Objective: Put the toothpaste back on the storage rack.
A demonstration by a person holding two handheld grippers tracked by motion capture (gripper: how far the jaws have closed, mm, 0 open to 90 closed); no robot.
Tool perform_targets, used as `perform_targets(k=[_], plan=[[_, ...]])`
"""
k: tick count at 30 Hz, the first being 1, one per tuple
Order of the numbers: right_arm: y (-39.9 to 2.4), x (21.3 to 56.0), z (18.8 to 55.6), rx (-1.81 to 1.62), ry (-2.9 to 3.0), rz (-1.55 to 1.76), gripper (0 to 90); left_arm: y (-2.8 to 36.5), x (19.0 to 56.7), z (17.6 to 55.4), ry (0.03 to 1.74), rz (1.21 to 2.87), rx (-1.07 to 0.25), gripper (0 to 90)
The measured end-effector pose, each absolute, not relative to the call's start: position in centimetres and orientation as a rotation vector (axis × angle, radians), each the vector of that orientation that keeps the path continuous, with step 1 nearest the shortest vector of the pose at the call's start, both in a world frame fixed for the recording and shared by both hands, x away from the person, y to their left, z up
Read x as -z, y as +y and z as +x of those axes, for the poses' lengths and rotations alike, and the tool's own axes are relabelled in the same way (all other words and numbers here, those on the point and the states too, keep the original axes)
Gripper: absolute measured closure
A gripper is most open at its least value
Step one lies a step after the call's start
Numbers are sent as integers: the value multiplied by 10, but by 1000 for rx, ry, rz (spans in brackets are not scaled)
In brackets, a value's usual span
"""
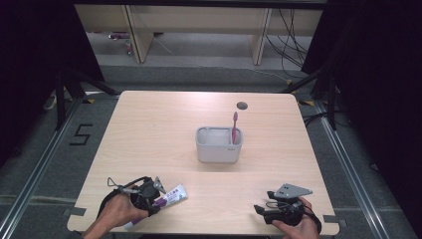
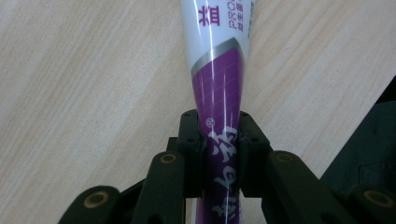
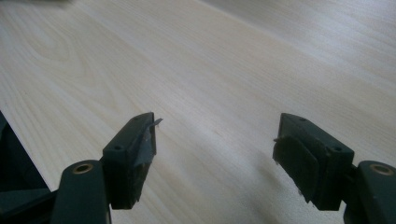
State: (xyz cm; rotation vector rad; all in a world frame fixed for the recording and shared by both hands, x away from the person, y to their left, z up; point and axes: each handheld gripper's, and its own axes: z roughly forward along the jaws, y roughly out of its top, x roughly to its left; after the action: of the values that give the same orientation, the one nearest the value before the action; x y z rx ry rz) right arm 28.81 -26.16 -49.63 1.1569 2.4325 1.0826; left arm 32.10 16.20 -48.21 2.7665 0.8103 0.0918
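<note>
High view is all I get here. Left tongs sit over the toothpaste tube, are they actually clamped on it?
Observer: Yes. In the left gripper view the left tongs press both pads on the toothpaste tube, at its purple part.
Operator: Is the tube lifted?
Observer: Cannot tell; the wooden table lies right behind it.
Operator: Right tongs holding anything?
Observer: No. The right gripper view shows the right tongs wide open with bare wood between the pads.

Grey holder (image 1: 219, 152) mid-table w/ pink toothbrush (image 1: 234, 127) upright in its right side; dark round hole (image 1: 242, 105) in the wooden table (image 1: 149, 129) behind it.
</note>
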Motion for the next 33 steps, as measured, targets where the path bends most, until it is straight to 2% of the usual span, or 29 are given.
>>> perform_targets(k=[10, 20, 28, 33], plan=[[-263, 496, 289, -1088, 2432, 1165, 295, 165, 482, 322, 802, 2758, -49, 756], [-263, 496, 289, -1087, 2432, 1162, 295, 164, 476, 324, 782, 2750, -76, 756], [-263, 496, 289, -1087, 2433, 1164, 295, 167, 458, 329, 775, 2673, -104, 756], [-263, 496, 289, -1088, 2432, 1164, 295, 169, 446, 331, 827, 2581, -117, 755]])
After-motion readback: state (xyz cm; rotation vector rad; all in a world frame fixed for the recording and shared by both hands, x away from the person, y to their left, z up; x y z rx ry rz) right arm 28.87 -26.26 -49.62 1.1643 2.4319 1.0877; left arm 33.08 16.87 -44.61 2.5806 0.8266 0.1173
